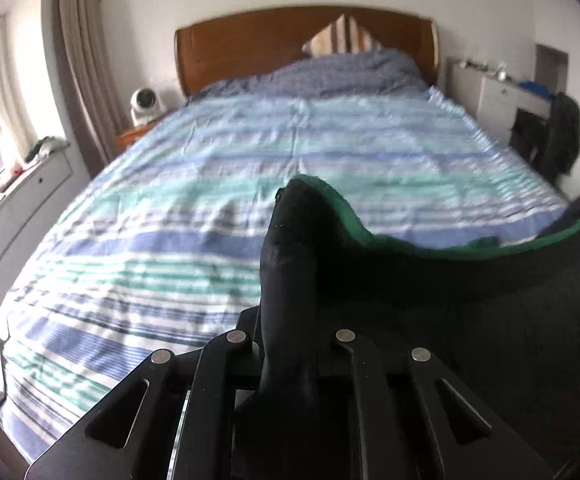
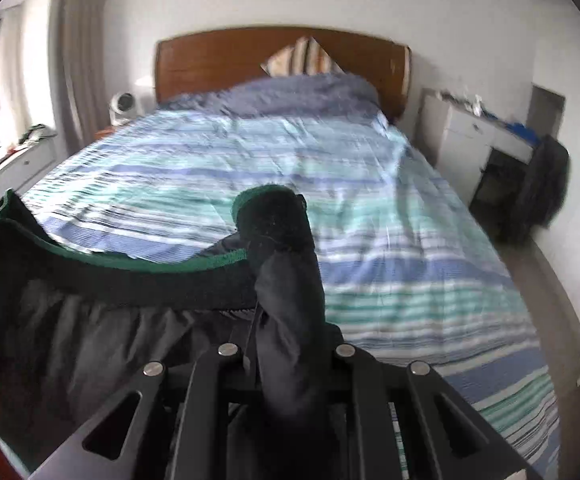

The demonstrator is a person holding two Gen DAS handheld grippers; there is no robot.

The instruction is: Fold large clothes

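Left tongs (image 1: 290,208) are seen pressed together on a bunched fold of a dark garment (image 1: 489,288); the cloth wraps over the tips and hides the fingers. From this pinch the garment's green-trimmed edge (image 1: 353,224) is carried off to the right in a sagging curve, toward the frame's right border.

Right tongs (image 2: 278,220) are likewise clamped on a wad of the same dark garment (image 2: 90,320), the tips buried in fabric. Here the green-trimmed edge (image 2: 170,266) is led away to the left, dipping, then rising to a raised corner at the far left of the view.

The garment is thus held between the two tongs by its banded edge, slack in the middle, with the body of the cloth hanging below and toward the cameras. It is held above the near end of the bed (image 1: 170,200), over the blue, teal and white striped cover (image 2: 389,240). Whether the lower part of the cloth touches the cover cannot be told.

Beyond: a wooden headboard (image 1: 250,40), a striped pillow (image 1: 341,36) propped against it, a bluish-grey duvet (image 1: 329,76) heaped at the head. Both views are motion-blurred.
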